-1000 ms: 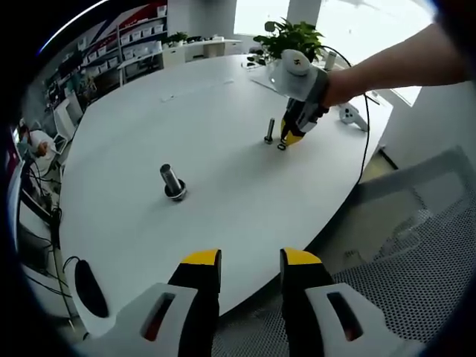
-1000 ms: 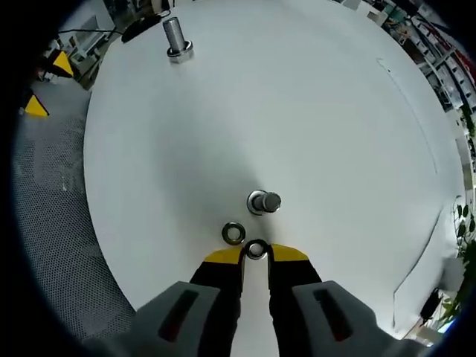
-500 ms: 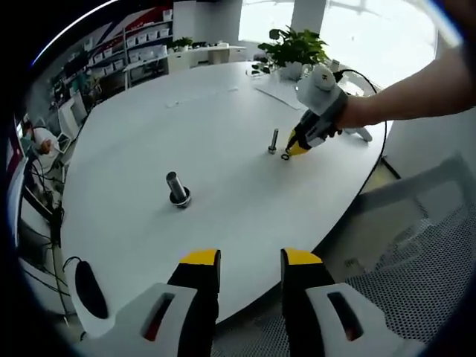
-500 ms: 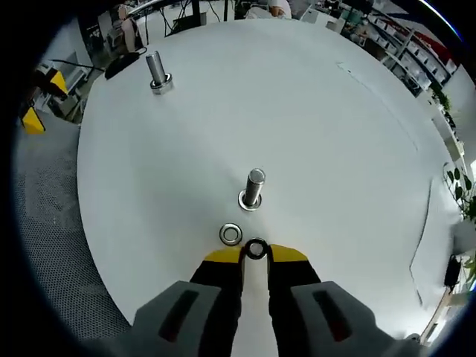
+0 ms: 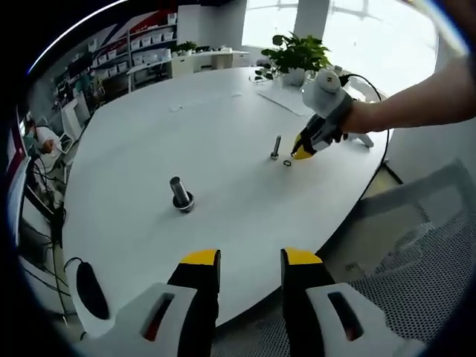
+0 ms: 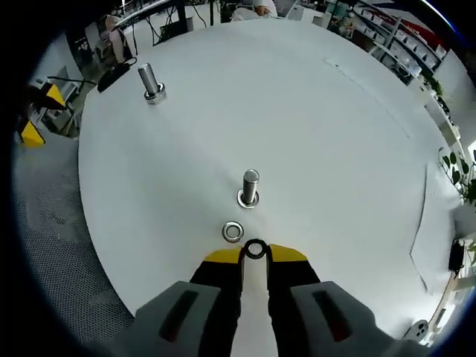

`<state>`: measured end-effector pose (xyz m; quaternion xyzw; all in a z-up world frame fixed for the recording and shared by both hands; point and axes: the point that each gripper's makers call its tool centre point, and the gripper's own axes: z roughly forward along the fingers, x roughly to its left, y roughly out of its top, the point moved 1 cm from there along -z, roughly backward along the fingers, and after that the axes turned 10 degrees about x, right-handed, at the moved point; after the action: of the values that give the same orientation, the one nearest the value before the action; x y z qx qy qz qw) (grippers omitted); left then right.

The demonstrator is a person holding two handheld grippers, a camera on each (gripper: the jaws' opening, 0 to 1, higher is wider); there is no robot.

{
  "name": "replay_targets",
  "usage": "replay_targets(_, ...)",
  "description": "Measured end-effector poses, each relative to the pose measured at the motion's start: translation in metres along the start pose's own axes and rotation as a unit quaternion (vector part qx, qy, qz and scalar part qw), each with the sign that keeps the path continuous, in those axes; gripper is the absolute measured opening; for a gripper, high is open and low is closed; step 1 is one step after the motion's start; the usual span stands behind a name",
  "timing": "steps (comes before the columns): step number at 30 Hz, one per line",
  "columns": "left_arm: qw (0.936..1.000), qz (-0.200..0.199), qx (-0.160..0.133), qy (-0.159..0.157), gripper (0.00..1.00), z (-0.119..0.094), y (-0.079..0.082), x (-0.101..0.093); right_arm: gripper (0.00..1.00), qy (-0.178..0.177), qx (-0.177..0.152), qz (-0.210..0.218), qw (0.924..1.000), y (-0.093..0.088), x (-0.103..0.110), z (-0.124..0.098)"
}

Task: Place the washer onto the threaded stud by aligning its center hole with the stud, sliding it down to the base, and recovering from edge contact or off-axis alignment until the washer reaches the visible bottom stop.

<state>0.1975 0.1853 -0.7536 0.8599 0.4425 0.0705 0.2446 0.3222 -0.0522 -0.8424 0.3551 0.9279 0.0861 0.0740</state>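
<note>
In the left gripper view, the left gripper (image 5: 249,260) hangs past the near edge of the white table (image 5: 186,134), its yellow-tipped jaws set apart with nothing between them. Across the table from it, a person's bare forearm (image 5: 416,100) reaches in and carries the right gripper (image 5: 303,152), tilted down toward the tabletop just beside the threaded stud (image 5: 276,146). A loose washer (image 5: 287,162) lies flat on the table near that stud's foot, just under the right gripper's tips. Nearer the left gripper stands a thicker bolt (image 5: 179,195), upright on its head. A potted plant (image 5: 297,52) sits at the far rim beyond the stud, and a meshed chair (image 5: 416,253) stands off the table edge.

In the right gripper view, the right gripper (image 6: 255,255) has its jaws drawn narrow, pinching a dark washer (image 6: 255,249) by its edge at the tips. The threaded stud (image 6: 249,187) stands upright just beyond, apart from the held washer, with a ring already at its base. The loose washer (image 6: 233,231) lies between stud and jaw tips, slightly aside. The thicker bolt (image 6: 150,82) stands well beyond the stud.
</note>
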Motion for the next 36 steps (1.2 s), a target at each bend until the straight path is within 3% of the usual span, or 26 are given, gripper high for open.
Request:
replay_targets(26,0.9999,0.007,0.006,-0.008,0.31,0.003,-0.002,-0.006,0.13,-0.006,-0.042,0.010,0.9990,0.012,0.006,-0.050)
replay_targets(36,0.9996,0.019,-0.005,-0.018,0.31,0.000,0.002,-0.012,0.13,-0.023,-0.038,0.007,0.9990,0.014,0.007,-0.067)
